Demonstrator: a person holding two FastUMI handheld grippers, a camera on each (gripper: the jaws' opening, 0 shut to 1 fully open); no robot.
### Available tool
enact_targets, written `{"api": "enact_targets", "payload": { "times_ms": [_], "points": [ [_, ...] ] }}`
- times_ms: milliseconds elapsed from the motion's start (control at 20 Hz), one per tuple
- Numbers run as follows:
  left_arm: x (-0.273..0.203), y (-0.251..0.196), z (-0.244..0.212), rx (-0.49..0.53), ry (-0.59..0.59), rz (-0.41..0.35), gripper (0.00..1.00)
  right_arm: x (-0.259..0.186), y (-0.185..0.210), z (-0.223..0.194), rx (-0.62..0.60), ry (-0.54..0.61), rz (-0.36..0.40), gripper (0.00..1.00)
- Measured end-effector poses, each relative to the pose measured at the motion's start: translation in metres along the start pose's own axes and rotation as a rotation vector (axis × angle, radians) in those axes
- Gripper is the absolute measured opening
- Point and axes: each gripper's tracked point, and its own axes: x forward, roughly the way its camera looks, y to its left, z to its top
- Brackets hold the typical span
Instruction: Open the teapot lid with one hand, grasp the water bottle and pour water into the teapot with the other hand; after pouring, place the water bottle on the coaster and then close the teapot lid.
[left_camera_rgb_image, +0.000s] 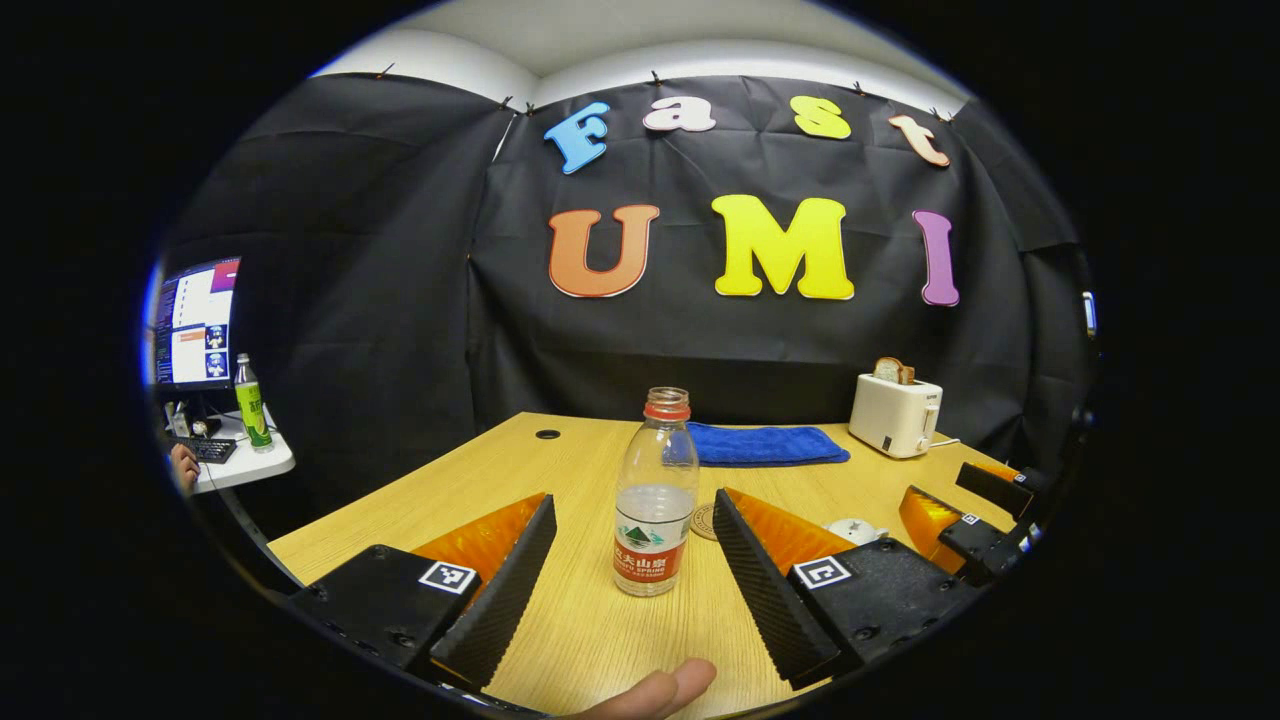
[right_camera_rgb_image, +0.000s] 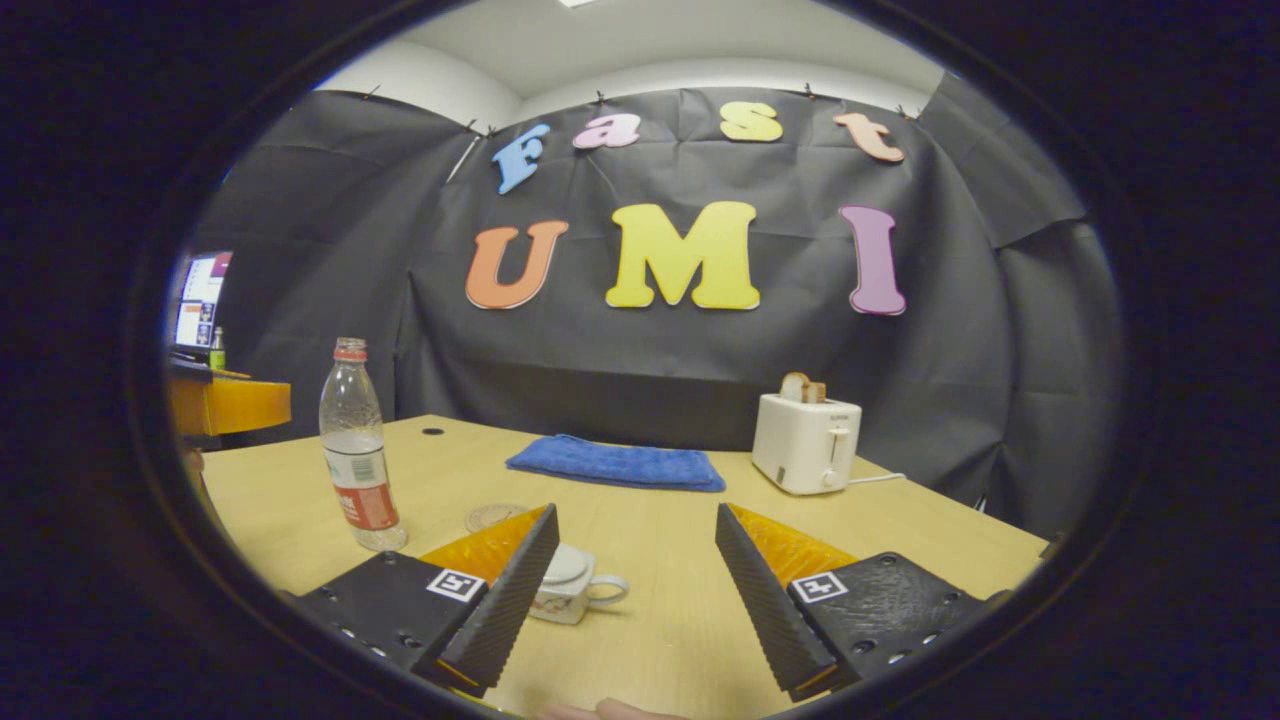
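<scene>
A clear water bottle (left_camera_rgb_image: 655, 500) with a red label stands upright on the wooden table, in line with the gap of my left gripper (left_camera_rgb_image: 634, 505), whose fingers are open and not touching it. A round coaster (left_camera_rgb_image: 705, 521) peeks out just behind the bottle. The small white teapot (left_camera_rgb_image: 853, 529) sits to the right, half hidden by a finger. In the right gripper view the teapot (right_camera_rgb_image: 572, 584), lid on, lies low beside the left finger of my open right gripper (right_camera_rgb_image: 636, 512). The bottle (right_camera_rgb_image: 358, 450) and coaster (right_camera_rgb_image: 493, 516) stand off to its left.
A folded blue towel (right_camera_rgb_image: 618, 463) lies at the table's back. A white toaster (right_camera_rgb_image: 805, 440) with bread stands at the back right, its cord trailing right. A side desk with a monitor (left_camera_rgb_image: 195, 325) and a green bottle (left_camera_rgb_image: 252, 403) is at the far left. My right gripper (left_camera_rgb_image: 965, 515) shows beside the teapot.
</scene>
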Motion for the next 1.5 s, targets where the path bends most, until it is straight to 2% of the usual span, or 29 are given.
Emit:
{"api": "enact_targets", "payload": {
  "times_ms": [100,200,400,500,550,650,700,750,850,900,1000,1050,1100,1150,1200,1250,1300,1350,1500],
  "points": [
    [0.002,0.001,-0.001,0.002,0.004,0.005,0.99,0.010,0.013,-0.003,0.001,0.010,0.022,0.98],
    [0.002,0.005,-0.003,0.011,0.007,0.016,0.99,0.021,0.021,-0.009,-0.007,0.031,0.022,0.94],
    [0.006,0.015,-0.006,0.046,0.011,0.045,0.99,0.034,0.035,-0.023,-0.005,0.065,0.028,0.94],
    [0.008,0.015,-0.009,0.043,0.022,0.050,0.99,0.041,0.038,-0.032,0.008,0.097,0.029,0.91],
    [0.009,0.017,-0.011,0.040,0.026,0.054,0.99,0.043,0.039,-0.037,0.017,0.113,0.031,0.93],
    [0.011,0.019,-0.014,0.034,0.036,0.057,0.99,0.046,0.042,-0.042,0.035,0.134,0.038,0.83],
    [0.010,0.018,-0.015,0.030,0.039,0.058,0.99,0.047,0.046,-0.042,0.049,0.134,0.052,0.83],
    [0.012,0.018,-0.015,0.028,0.041,0.057,0.99,0.048,0.047,-0.041,0.048,0.131,0.053,0.73],
    [0.013,0.019,-0.017,0.031,0.045,0.062,0.99,0.049,0.046,-0.038,0.027,0.120,0.040,0.61],
    [0.013,0.020,-0.018,0.033,0.048,0.064,0.99,0.050,0.046,-0.040,0.023,0.119,0.038,0.60],
    [0.013,0.019,-0.020,0.025,0.053,0.060,0.99,0.052,0.049,-0.043,0.052,0.128,0.047,0.44],
    [0.012,0.018,-0.019,0.022,0.052,0.060,0.99,0.053,0.046,-0.044,0.071,0.138,0.038,0.46],
    [0.013,0.018,-0.019,0.026,0.051,0.059,0.99,0.053,0.046,-0.044,0.082,0.142,0.041,0.39],
    [0.013,0.018,-0.019,0.028,0.048,0.057,0.99,0.053,0.048,-0.043,0.084,0.143,0.050,0.46],
    [0.013,0.018,-0.019,0.030,0.048,0.054,0.99,0.056,0.049,-0.047,0.094,0.147,0.046,0.46],
    [0.013,0.018,-0.020,0.030,0.049,0.054,0.99,0.053,0.050,-0.042,0.093,0.143,0.057,0.30],
    [0.013,0.018,-0.020,0.030,0.051,0.054,0.99,0.059,0.051,-0.041,0.096,0.152,0.055,0.30],
    [0.013,0.018,-0.021,0.030,0.055,0.053,0.99,0.057,0.049,-0.046,0.095,0.156,0.068,0.13],
    [0.015,0.018,-0.024,0.034,0.059,0.053,0.99,0.064,0.053,-0.047,0.084,0.156,0.071,0.14]
  ]
}}
